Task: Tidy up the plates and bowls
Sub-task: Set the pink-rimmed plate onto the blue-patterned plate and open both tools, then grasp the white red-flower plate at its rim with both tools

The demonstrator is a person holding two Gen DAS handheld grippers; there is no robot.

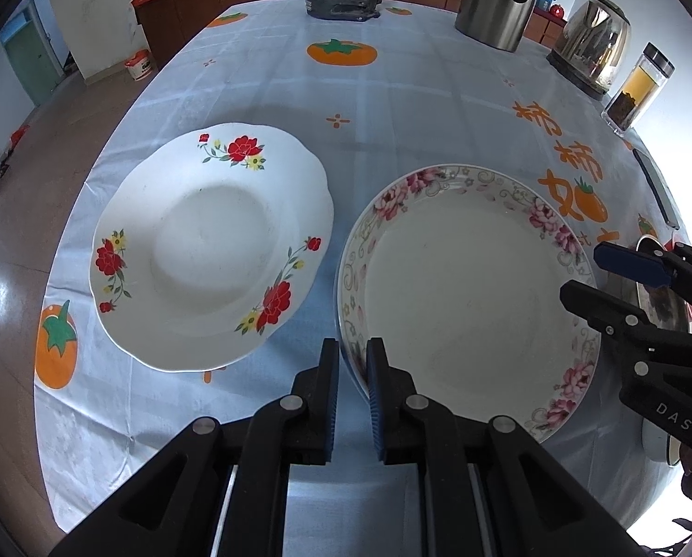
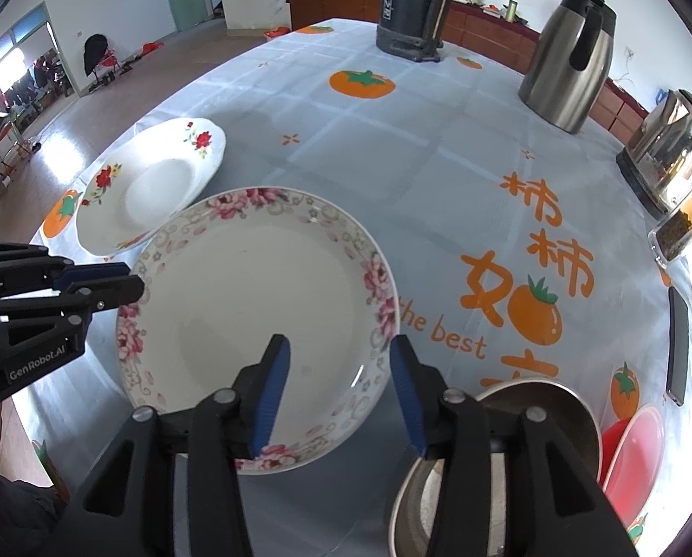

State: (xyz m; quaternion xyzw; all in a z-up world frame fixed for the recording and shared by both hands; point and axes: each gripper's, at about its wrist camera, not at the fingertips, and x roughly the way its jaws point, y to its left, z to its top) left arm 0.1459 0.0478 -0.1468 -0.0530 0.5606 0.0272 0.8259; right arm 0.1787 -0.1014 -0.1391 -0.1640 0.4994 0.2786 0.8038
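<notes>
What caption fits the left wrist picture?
Left gripper pinches the pink-flowered plate beside the red-flowered plate.

Glossy glazed plates [image 1: 476, 288]; shiny metal kettle [image 1: 592, 42]; smooth plastic-looking tablecloth [image 1: 415, 106].

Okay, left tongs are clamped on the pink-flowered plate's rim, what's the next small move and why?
Probably lift the pink-flowered plate and carry it over the red-flowered plate to stack them. The left tongs pinch its rim, the right tongs straddle the opposite rim open without pressing, and the red-flowered plate lies empty beside it.
</notes>
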